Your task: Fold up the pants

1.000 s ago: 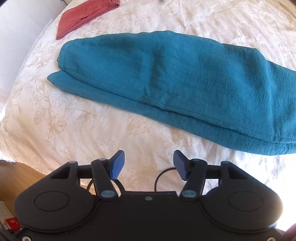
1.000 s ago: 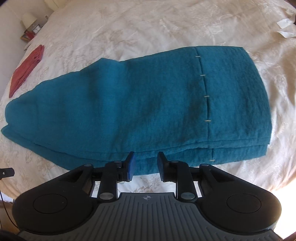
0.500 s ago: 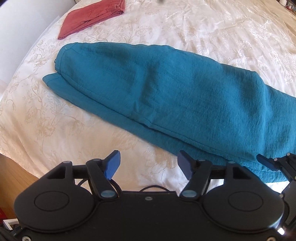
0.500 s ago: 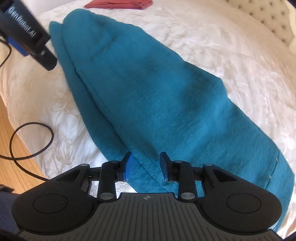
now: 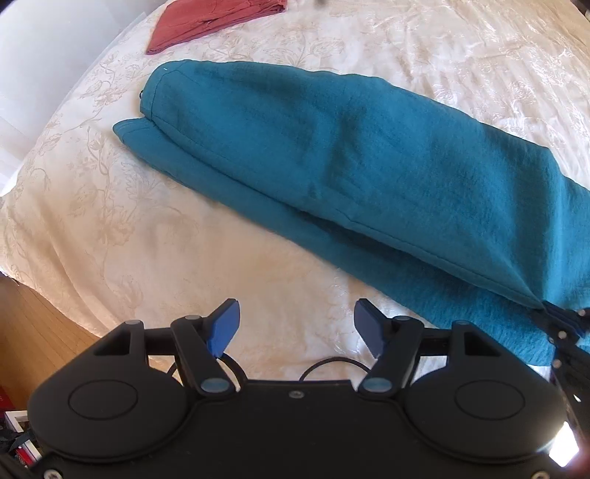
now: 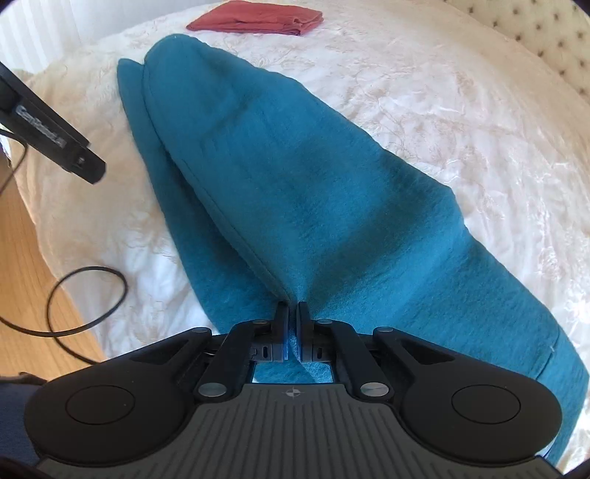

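Teal pants (image 5: 350,154) lie folded lengthwise on the cream bedspread (image 5: 166,239), one leg on the other, leg ends at the far left. My left gripper (image 5: 297,324) is open and empty over bare bedspread, short of the pants' near edge. My right gripper (image 6: 292,313) is shut on the near edge of the upper layer of the pants (image 6: 313,191), which puckers into the pinch. It also shows at the right edge of the left wrist view (image 5: 564,324).
A folded red garment (image 5: 214,20) lies at the far side of the bed, also in the right wrist view (image 6: 258,20). The bed's edge and wooden floor (image 6: 33,265) with a black cable (image 6: 84,302) are at left. A tufted headboard (image 6: 545,33) is far right.
My right gripper has swung round to the pants' near edge and closed on the upper layer. My left gripper has shifted slightly and stays open.
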Available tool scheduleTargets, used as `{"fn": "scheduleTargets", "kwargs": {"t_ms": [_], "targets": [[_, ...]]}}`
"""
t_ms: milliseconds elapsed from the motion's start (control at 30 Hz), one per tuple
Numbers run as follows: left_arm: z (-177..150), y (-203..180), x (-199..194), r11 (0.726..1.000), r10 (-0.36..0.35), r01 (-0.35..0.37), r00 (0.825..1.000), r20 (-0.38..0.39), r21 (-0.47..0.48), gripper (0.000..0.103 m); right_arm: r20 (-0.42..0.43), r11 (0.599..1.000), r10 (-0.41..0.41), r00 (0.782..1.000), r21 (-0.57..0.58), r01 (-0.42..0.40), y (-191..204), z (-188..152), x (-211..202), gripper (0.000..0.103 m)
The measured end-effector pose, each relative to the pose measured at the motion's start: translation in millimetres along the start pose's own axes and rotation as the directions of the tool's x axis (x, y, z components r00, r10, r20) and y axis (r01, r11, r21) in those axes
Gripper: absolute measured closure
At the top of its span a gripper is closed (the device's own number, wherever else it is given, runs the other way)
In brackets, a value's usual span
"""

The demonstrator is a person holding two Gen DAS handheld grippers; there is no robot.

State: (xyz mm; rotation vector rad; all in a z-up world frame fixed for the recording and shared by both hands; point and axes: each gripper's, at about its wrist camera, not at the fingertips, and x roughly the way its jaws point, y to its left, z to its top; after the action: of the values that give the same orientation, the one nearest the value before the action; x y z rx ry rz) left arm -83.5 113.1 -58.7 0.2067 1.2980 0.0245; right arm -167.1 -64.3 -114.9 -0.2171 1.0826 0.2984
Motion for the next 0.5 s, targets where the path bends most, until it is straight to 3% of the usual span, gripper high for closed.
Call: {"fn": "scheduleTargets", "kwargs": {"t_ms": [167,267,500], "targets": [[12,6,11,1.0,0.009,-0.009,1.0,0.005,0.017,0.032,-0.111,0.991,0.067,0.992,-0.107,-0.079,19,-9,12,0.099],[29,4,21,0.997,0.02,-0.022,0.999,0.029,0.07,0.032,-0.15,0.985,0.022,0.988,-0.165,-0.047,31,-15,30,0.099],[86,5,53,0.982,0.008,-0.022,0.997,0.076,0.187,0.03,-0.187,1.0,0.01,0.982,0.013,-0.008,17,9,27,0.093]]}}
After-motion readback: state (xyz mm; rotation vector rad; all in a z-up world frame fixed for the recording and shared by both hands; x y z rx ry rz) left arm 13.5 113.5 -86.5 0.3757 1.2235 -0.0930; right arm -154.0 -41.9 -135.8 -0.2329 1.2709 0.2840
